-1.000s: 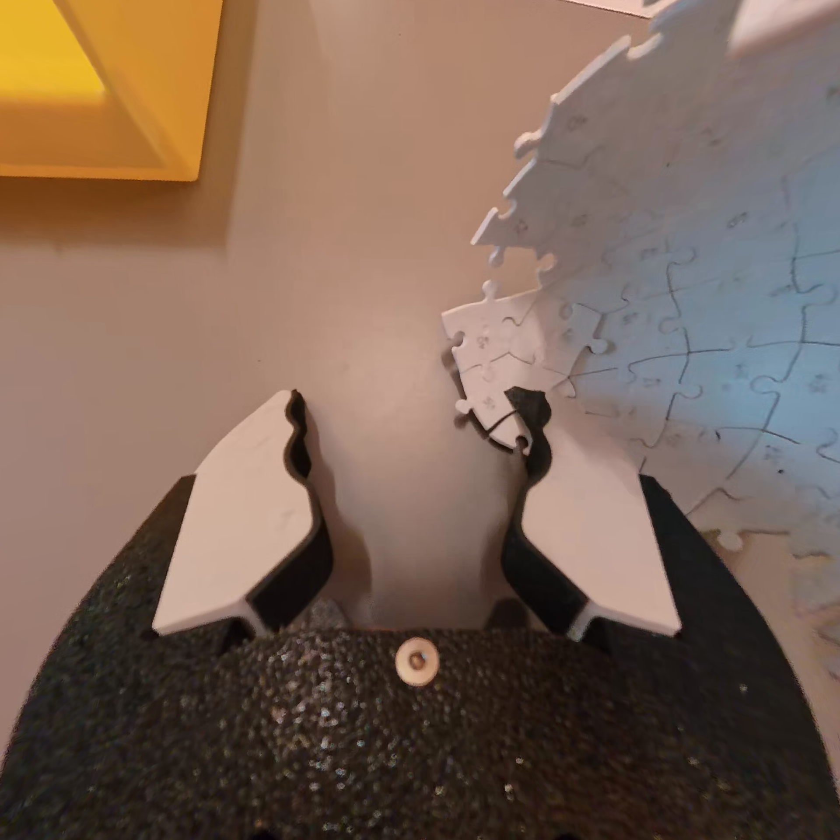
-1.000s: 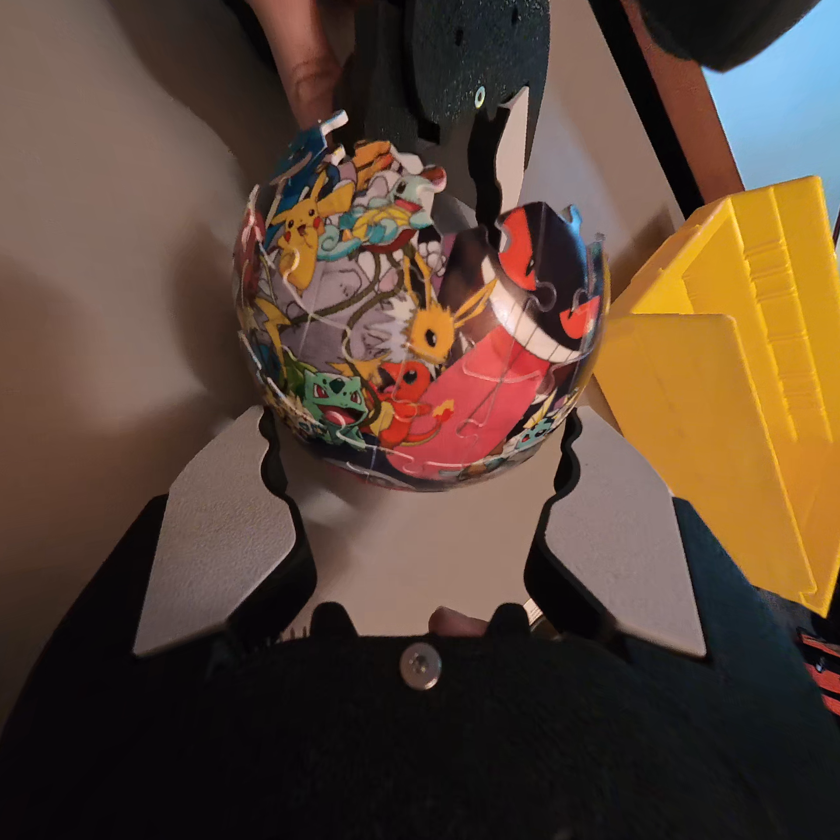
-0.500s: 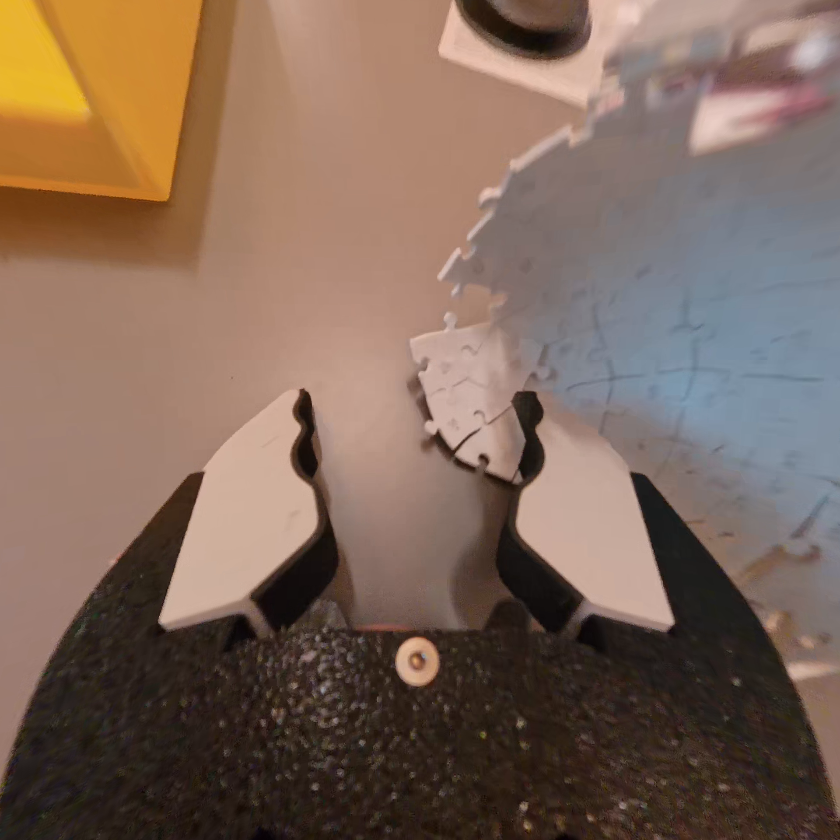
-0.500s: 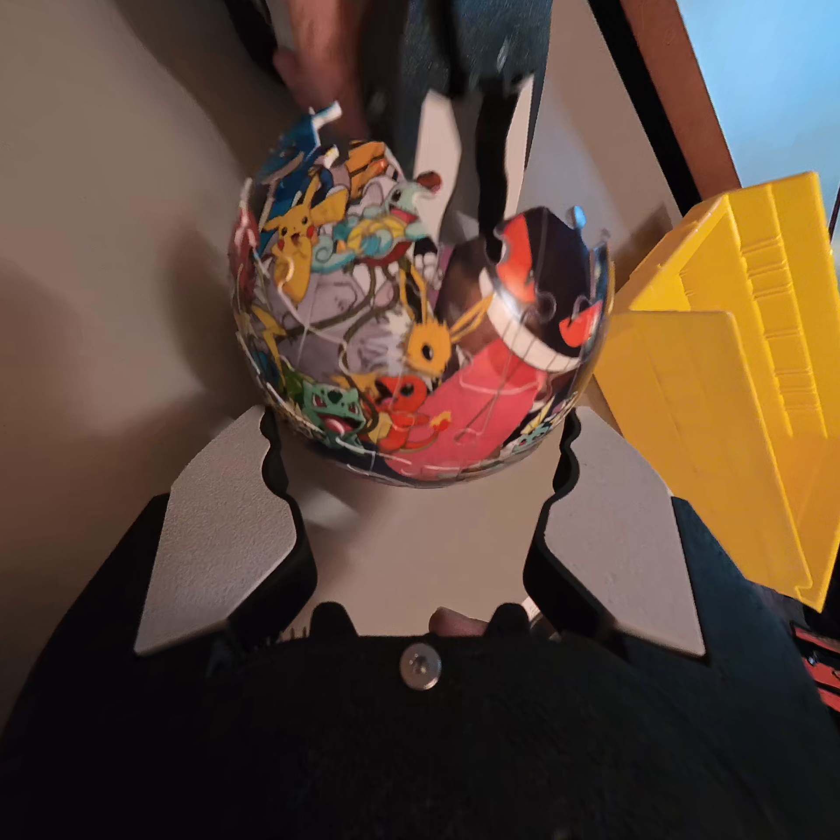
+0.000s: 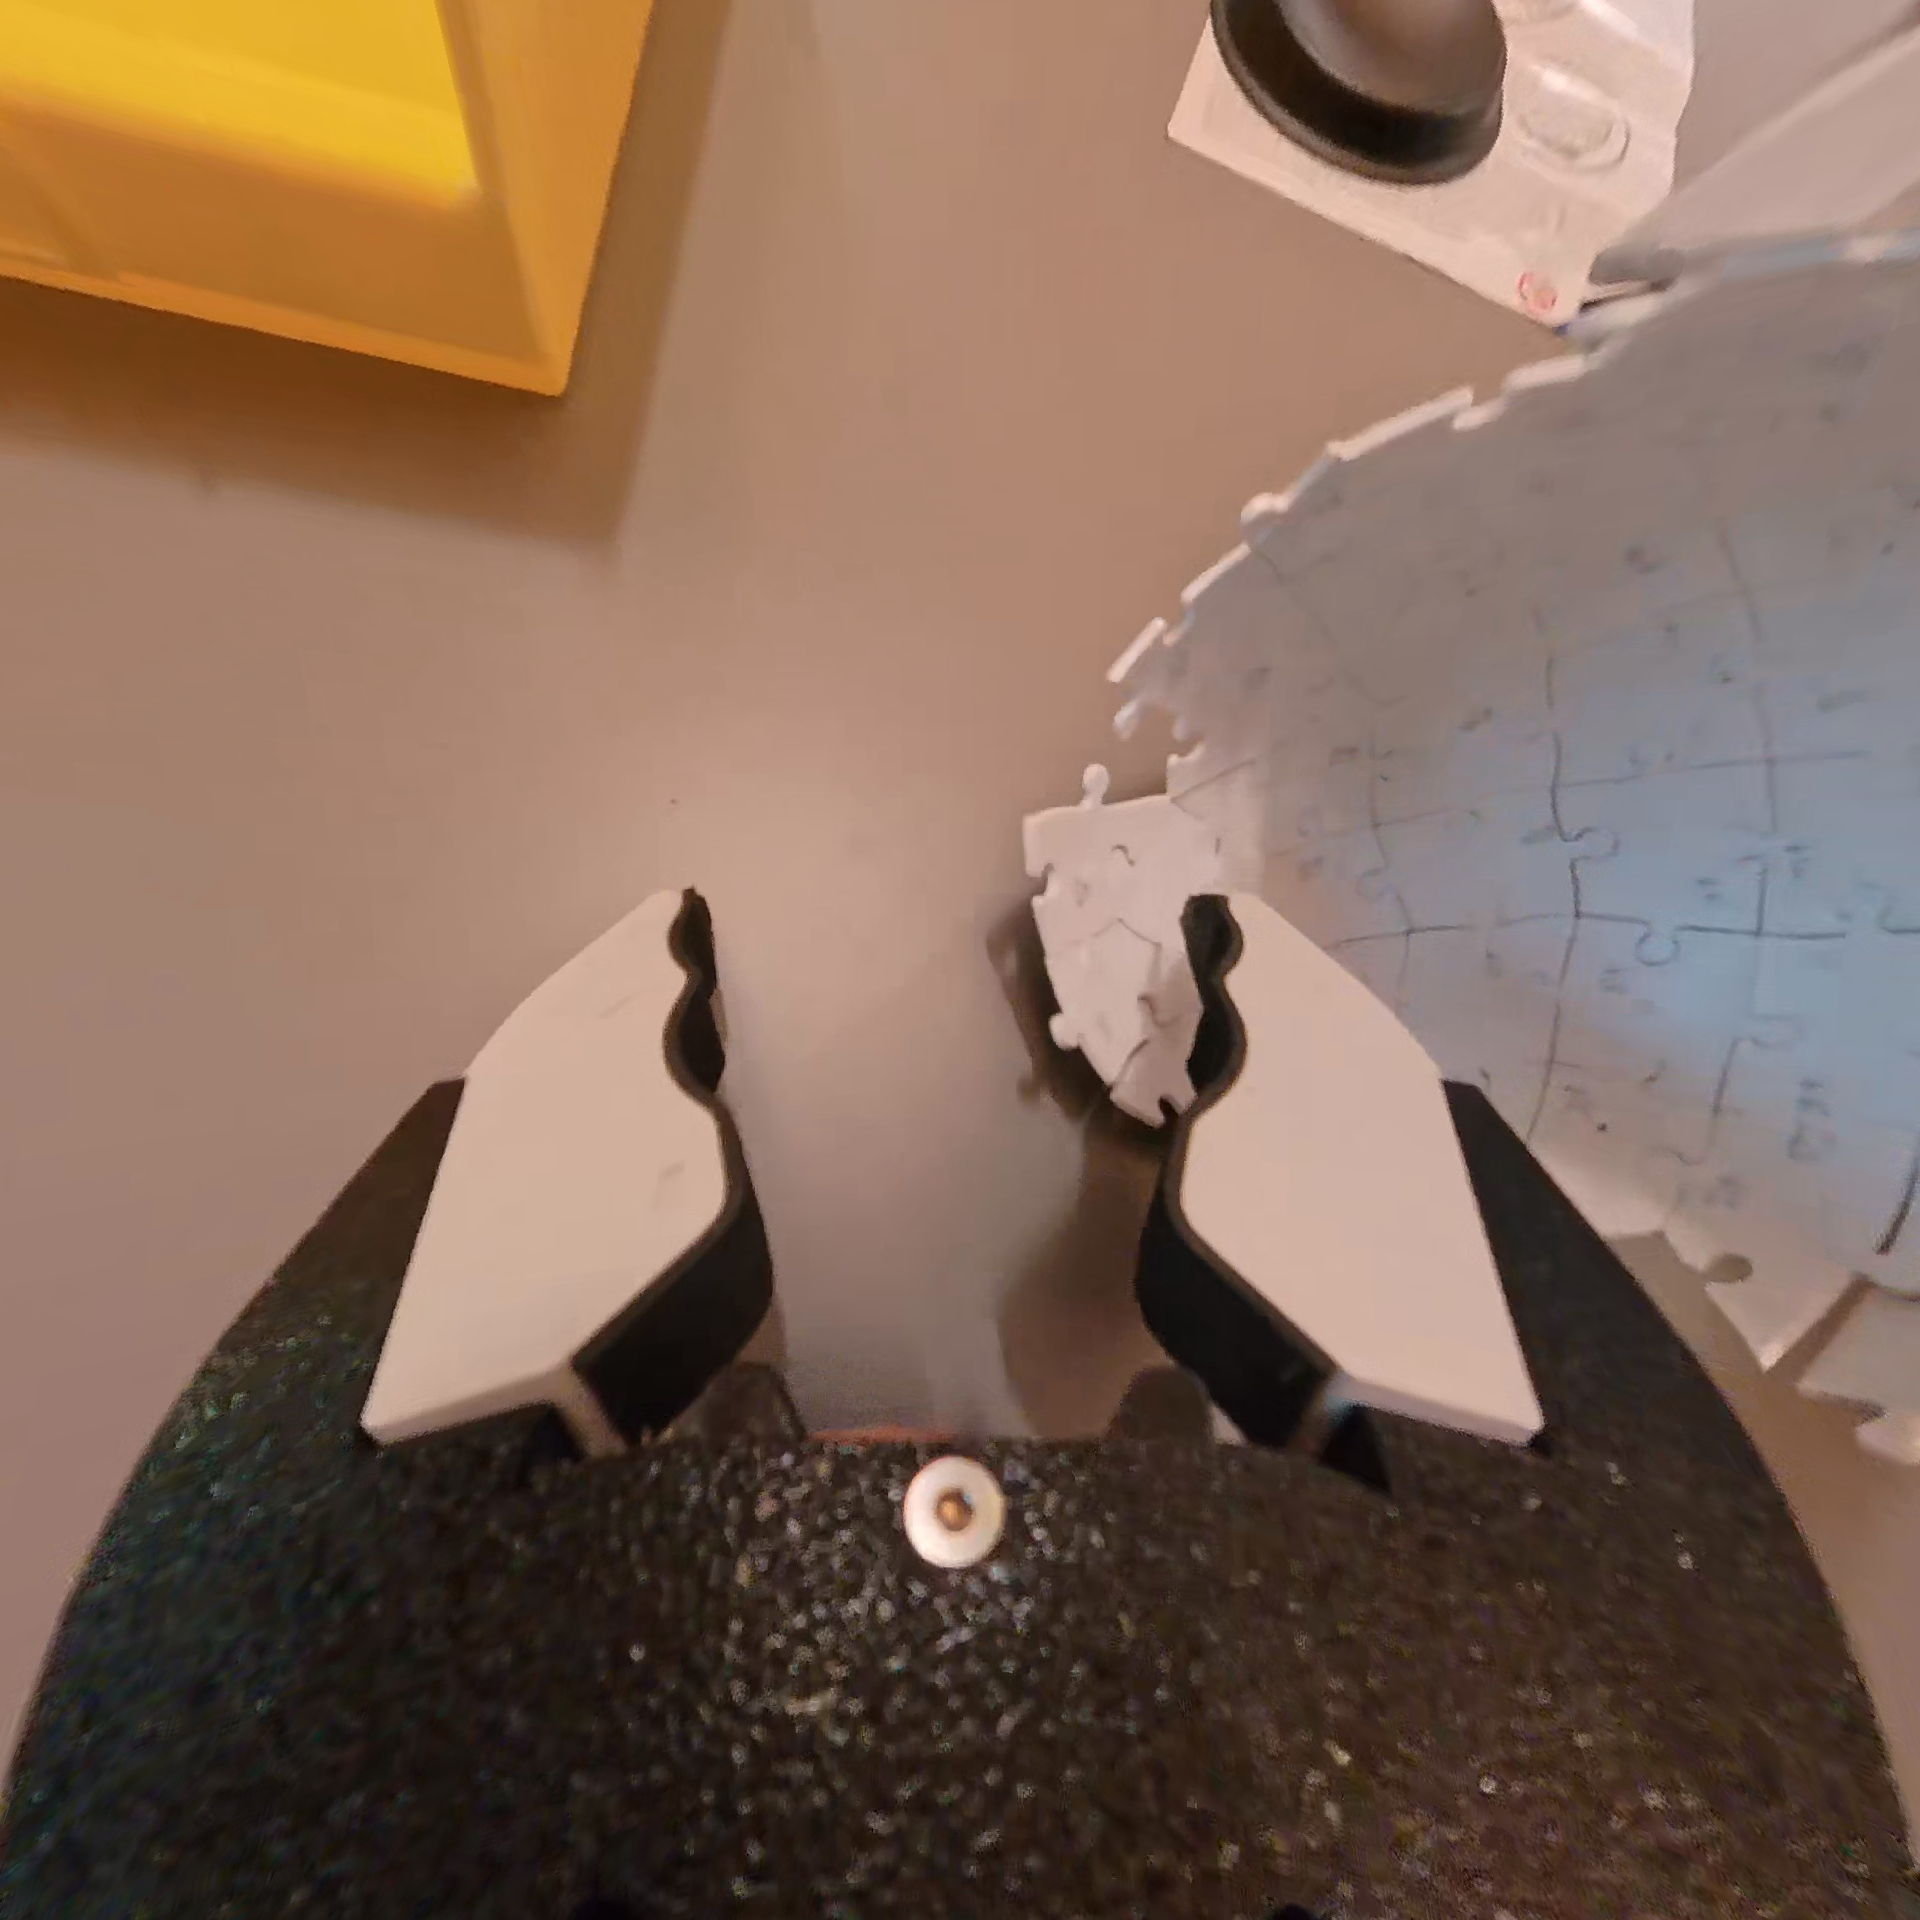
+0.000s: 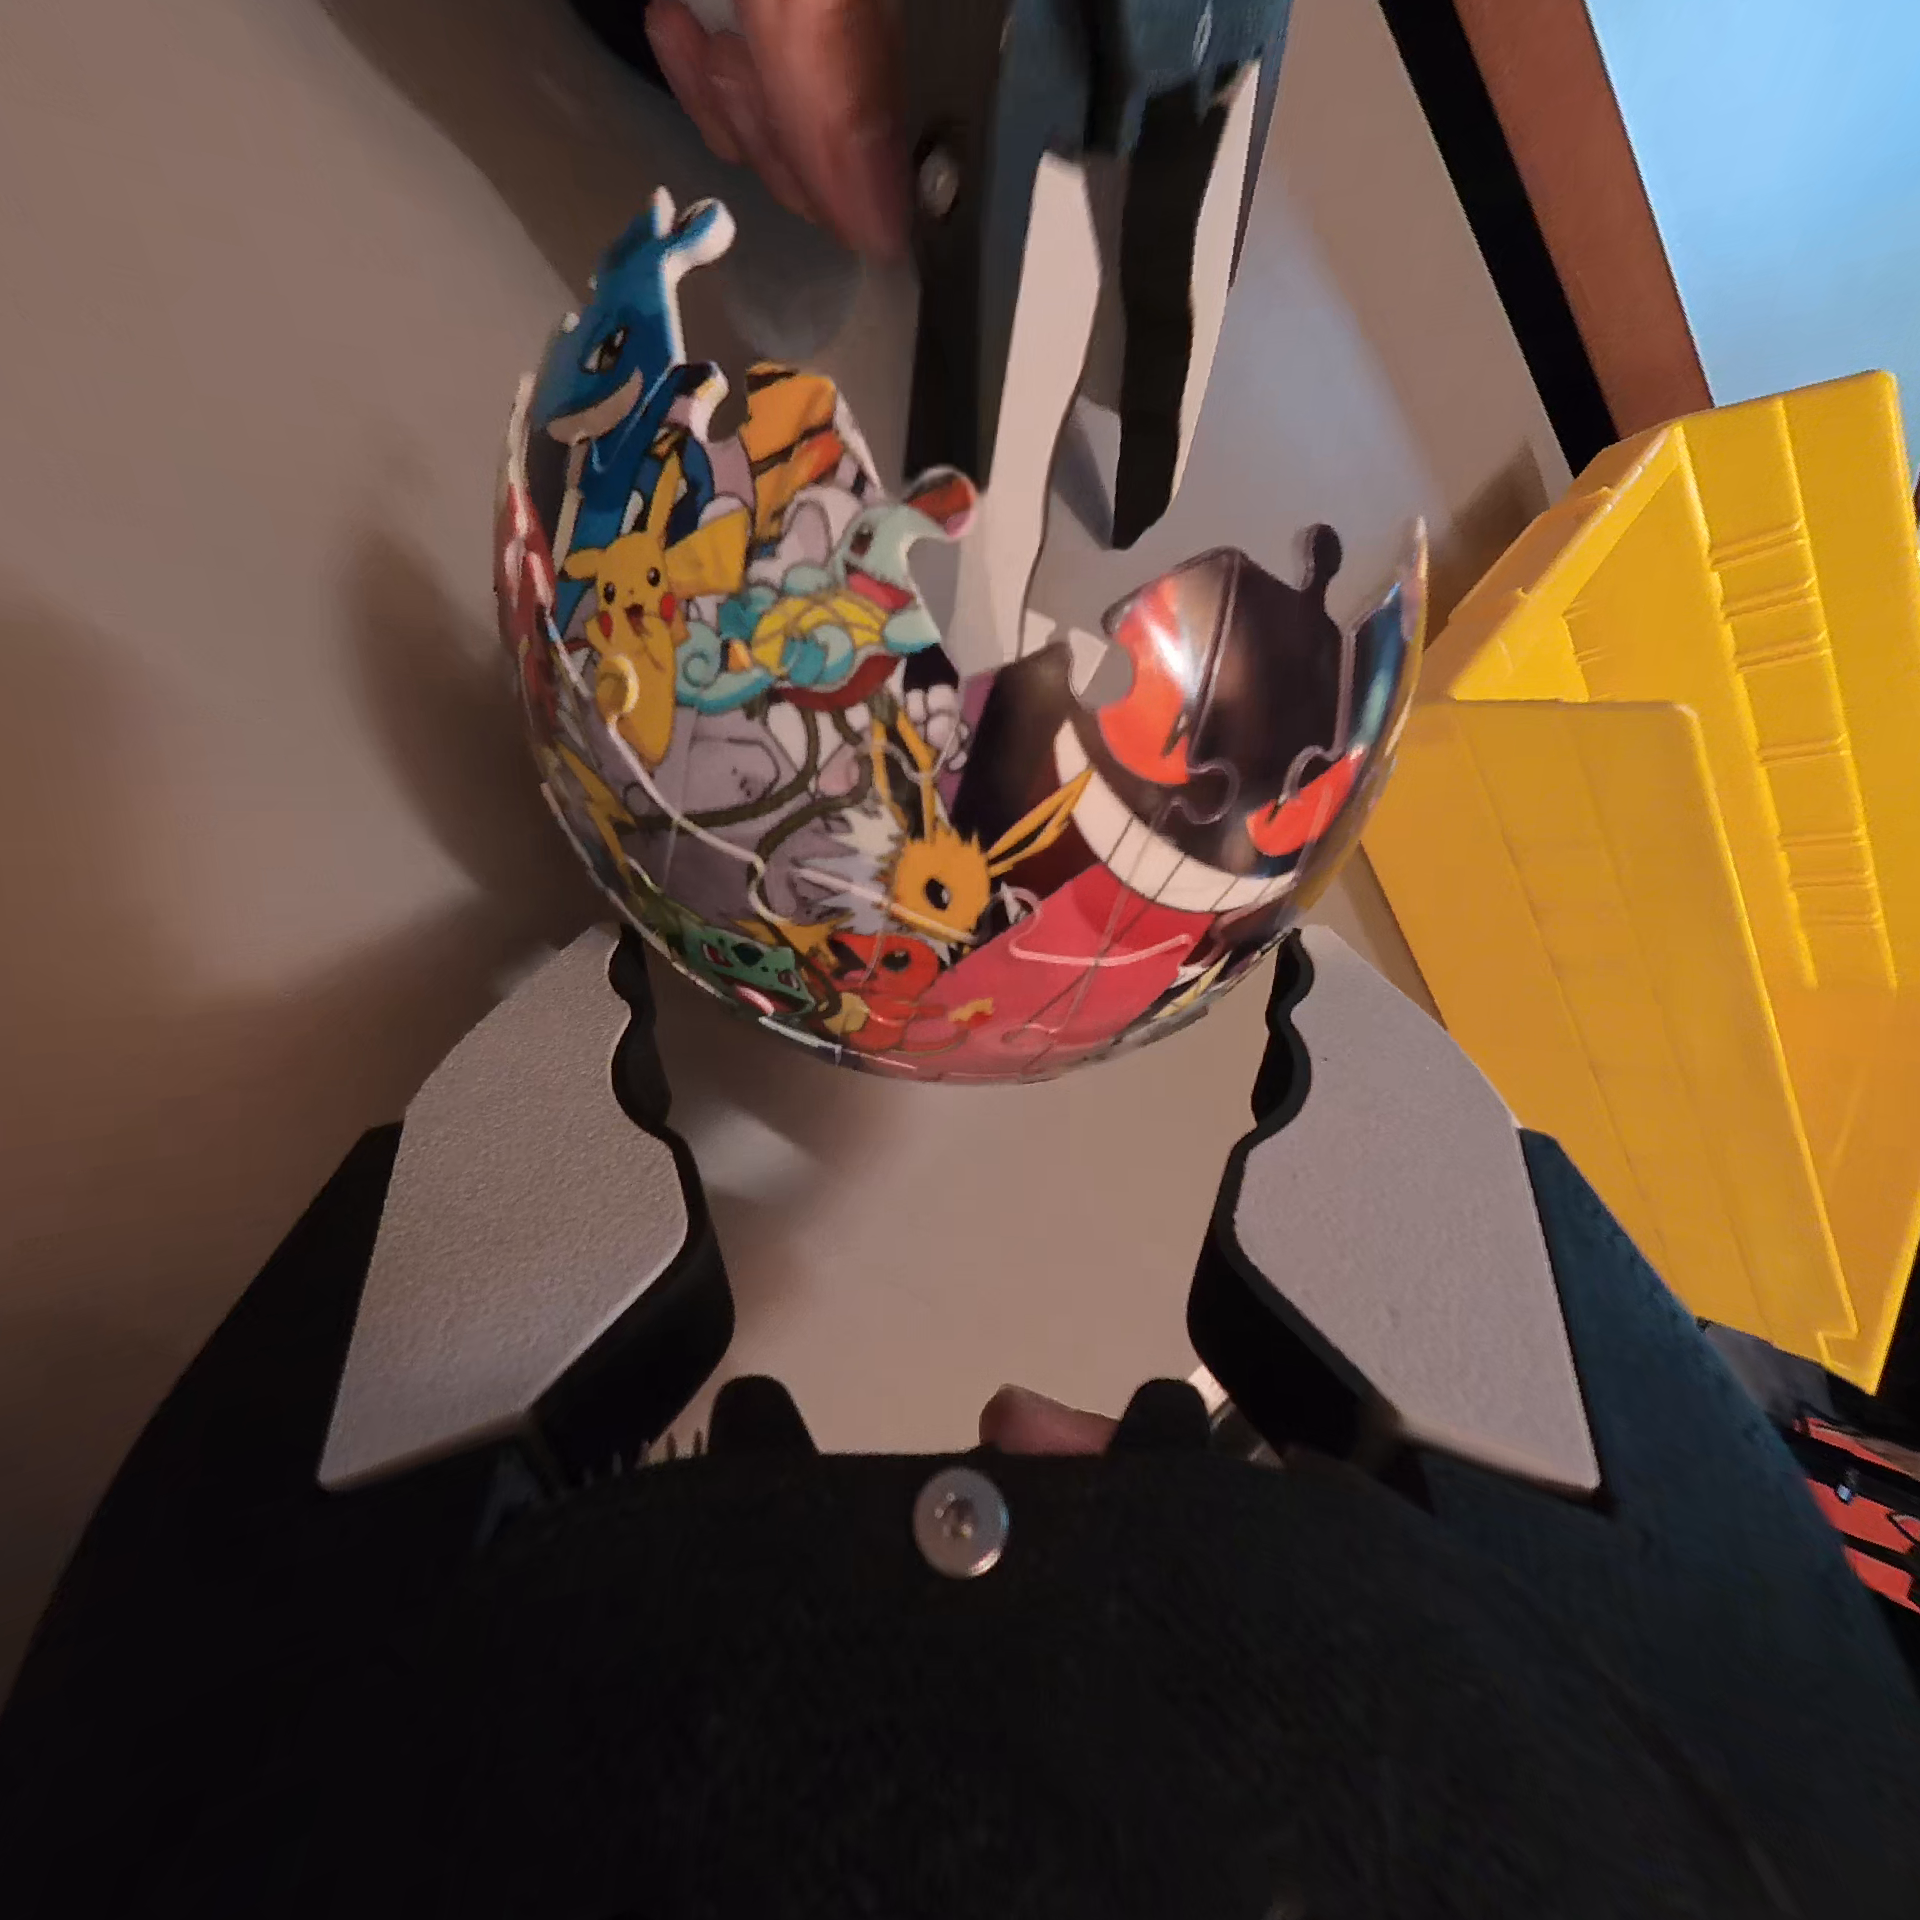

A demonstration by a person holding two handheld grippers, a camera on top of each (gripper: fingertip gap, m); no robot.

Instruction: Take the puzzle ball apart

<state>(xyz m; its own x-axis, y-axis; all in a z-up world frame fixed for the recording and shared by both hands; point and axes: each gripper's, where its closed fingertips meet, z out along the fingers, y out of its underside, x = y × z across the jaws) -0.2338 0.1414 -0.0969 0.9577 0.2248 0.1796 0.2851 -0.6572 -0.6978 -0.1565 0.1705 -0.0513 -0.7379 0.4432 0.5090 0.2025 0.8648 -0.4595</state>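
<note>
The puzzle ball [image 6: 956,727] is a colourful cartoon-printed shell, open at the top with a jagged rim. My right gripper [image 6: 958,966] has its fingertips pressed on the ball's lower sides and holds it. In the left wrist view the shell's white inside [image 5: 1558,831] fills the right side. A flap of several joined white pieces [image 5: 1117,966] bends away from the rim. It lies between my left gripper's [image 5: 951,997] open fingers, against the right finger. The left gripper [image 6: 1091,499] shows reaching down at the ball's open top.
A yellow plastic bin [image 6: 1662,831] stands right of the ball; it also shows in the left wrist view [image 5: 312,156]. A white block with a black round part [image 5: 1403,104] sits at the top. A hand [image 6: 790,125] holds the left gripper. The table [image 5: 520,727] is grey.
The left gripper has slid farther over the flap, which now sits deeper between its fingers and is bent away from the shell. The ball's rim has opened wider. The right gripper keeps its hold.
</note>
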